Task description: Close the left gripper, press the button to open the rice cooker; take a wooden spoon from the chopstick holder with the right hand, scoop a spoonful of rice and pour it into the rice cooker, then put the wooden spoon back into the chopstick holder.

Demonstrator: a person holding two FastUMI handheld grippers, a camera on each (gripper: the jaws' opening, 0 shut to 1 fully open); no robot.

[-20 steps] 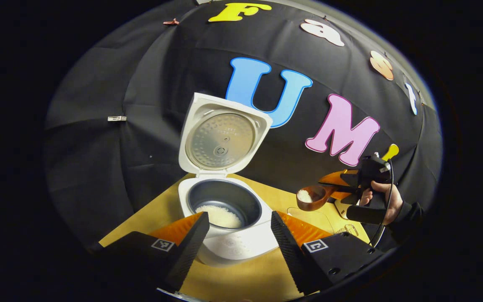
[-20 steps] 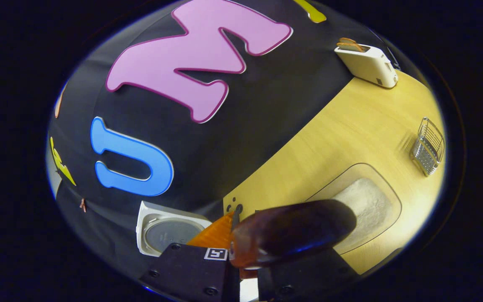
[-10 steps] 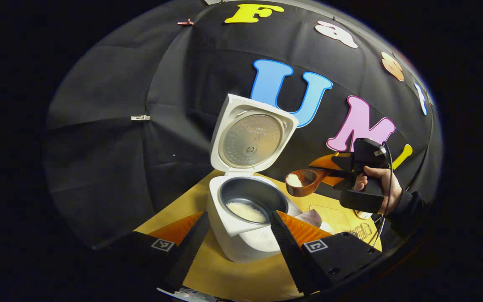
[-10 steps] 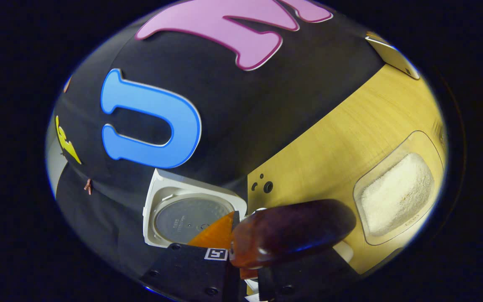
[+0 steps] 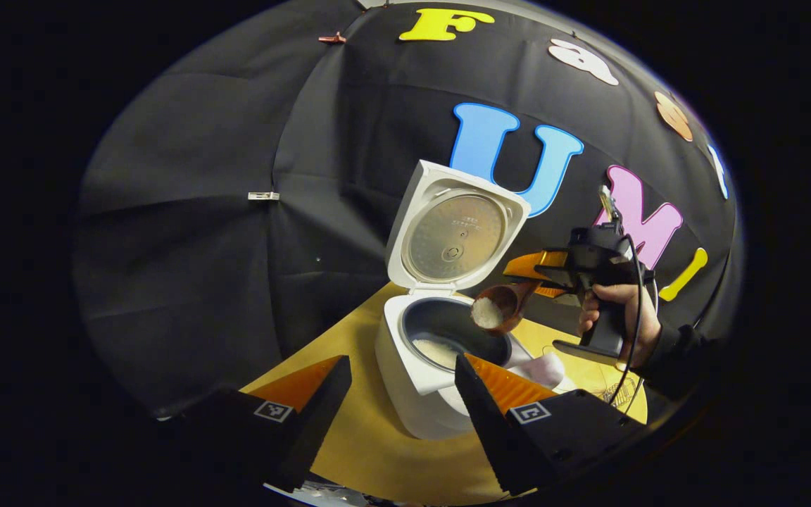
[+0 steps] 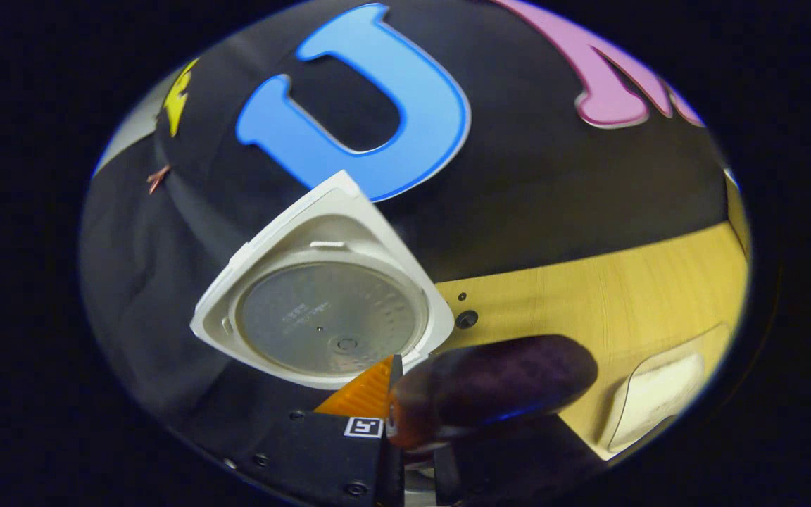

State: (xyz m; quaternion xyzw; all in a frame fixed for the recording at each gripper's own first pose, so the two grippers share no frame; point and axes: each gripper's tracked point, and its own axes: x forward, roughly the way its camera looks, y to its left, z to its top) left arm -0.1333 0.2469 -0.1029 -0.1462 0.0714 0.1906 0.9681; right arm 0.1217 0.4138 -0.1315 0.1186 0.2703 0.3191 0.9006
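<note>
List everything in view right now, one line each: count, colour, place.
white rice cooker: one, lid up, on the table's left part.
dark brown wooden spoon: one, holding white rice, tilted over the cooker's pot.
clear plastic tray of white rice: one, on the table right of the cooker.
yellow wooden table: one, under everything.
left claw: open, near the cooker.
right claw: shut on the spoon handle.
hand: one, gripping the right claw's handle.
</note>
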